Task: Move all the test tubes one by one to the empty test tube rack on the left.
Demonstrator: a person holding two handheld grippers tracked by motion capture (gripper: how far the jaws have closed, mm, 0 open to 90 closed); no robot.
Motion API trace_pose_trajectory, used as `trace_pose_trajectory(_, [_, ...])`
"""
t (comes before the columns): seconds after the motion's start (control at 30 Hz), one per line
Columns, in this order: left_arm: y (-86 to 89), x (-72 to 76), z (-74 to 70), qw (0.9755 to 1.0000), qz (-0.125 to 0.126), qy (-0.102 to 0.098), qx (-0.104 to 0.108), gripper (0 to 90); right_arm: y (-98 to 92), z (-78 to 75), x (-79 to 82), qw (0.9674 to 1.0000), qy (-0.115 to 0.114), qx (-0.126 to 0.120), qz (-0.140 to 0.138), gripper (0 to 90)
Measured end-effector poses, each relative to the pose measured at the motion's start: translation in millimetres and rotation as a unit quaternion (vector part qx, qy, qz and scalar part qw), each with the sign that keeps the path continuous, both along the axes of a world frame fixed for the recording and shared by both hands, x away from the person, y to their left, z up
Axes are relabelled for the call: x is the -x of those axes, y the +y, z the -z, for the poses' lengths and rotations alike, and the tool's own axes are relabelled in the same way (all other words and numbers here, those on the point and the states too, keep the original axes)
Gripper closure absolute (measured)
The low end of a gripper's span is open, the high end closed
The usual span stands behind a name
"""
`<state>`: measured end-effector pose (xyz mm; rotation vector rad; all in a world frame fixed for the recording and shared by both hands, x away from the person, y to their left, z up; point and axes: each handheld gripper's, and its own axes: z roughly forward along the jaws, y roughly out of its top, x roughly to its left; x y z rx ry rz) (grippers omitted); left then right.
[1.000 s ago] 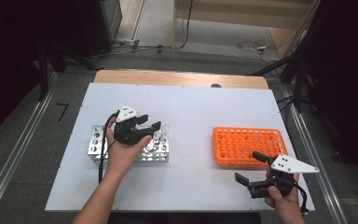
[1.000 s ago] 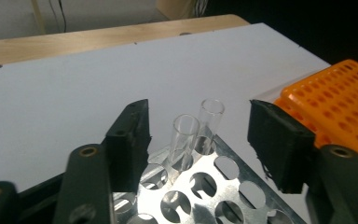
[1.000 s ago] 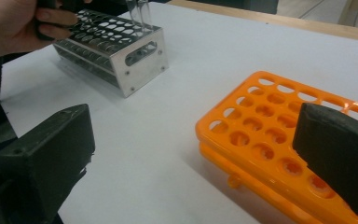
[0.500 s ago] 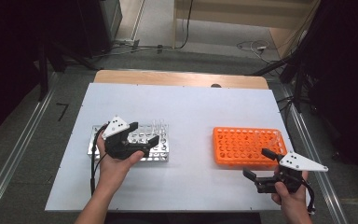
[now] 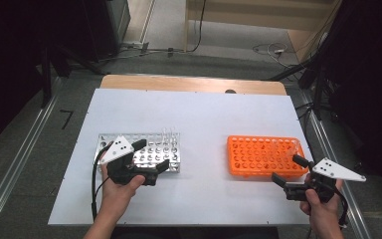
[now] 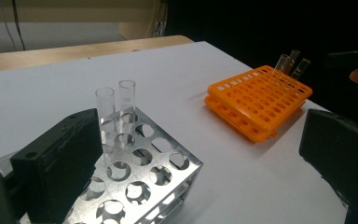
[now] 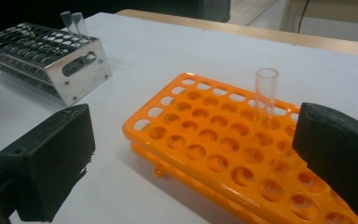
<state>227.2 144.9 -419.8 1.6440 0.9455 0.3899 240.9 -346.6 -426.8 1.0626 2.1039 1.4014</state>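
A metal tube rack [image 5: 129, 142] lies at the table's left with two clear glass tubes [image 5: 168, 134] upright at its far right corner. An orange rack [image 5: 263, 155] sits at the right and holds a few clear tubes [image 5: 294, 145] at its right end. My left gripper [image 5: 153, 155] is open over the metal rack's near edge, holding nothing. The right gripper [image 5: 286, 168] is open and empty at the orange rack's near right corner. In the left gripper view the two tubes [image 6: 116, 109] stand in the metal rack [image 6: 140, 182]. In the right gripper view one tube [image 7: 265, 93] stands in the orange rack [image 7: 205, 135].
The white table top [image 5: 204, 114] has a wooden strip [image 5: 189, 83] along its far side. Dark equipment and cables lie on the floor beyond. The metal rack [image 7: 51, 56] appears far left in the right gripper view.
My left gripper has drawn back from over the metal rack toward the near edge of the rack. The right gripper has shifted slightly right. Both stay open.
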Motion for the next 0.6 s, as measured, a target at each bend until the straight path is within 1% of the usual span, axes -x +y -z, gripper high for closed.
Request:
trace_pose_trajectory(0.13, [-1.7, -0.9, 3.1, 1.0000, 0.002, 0.004, 0.001, 0.0, -9.9, -0.4, -2.2, 0.9999, 0.000, -0.004, 0.015, 0.0])
trace_pose_trajectory(0.23, [-4.2, -2.1, 5.4, 1.0000, 0.003, 0.008, -0.001, 0.0, -14.3, 1.9, -5.6, 0.9997, 0.005, -0.007, 0.023, 0.0])
trace_pose_trajectory(0.33, [-6.4, -2.6, 6.7, 0.9999, 0.005, 0.009, -0.002, 0.0, -16.2, 6.6, -10.8, 0.9992, 0.015, -0.005, 0.038, 4.4])
trace_pose_trajectory(0.47, [-6.7, -2.9, 7.6, 0.9999, 0.007, 0.011, -0.005, 0.0, -19.7, 17.2, -21.4, 0.9972, 0.040, -0.006, 0.063, 15.4])
trace_pose_trajectory(0.53, [-6.7, -3.0, 8.1, 0.9999, 0.006, 0.011, -0.004, 0.0, -20.6, 23.3, -26.7, 0.9958, 0.051, -0.001, 0.076, 22.0])
trace_pose_trajectory(0.6, [-6.7, -2.8, 8.3, 0.9999, 0.005, 0.012, -0.003, 0.0, -21.0, 28.4, -30.7, 0.9944, 0.060, 0.003, 0.086, 33.5])
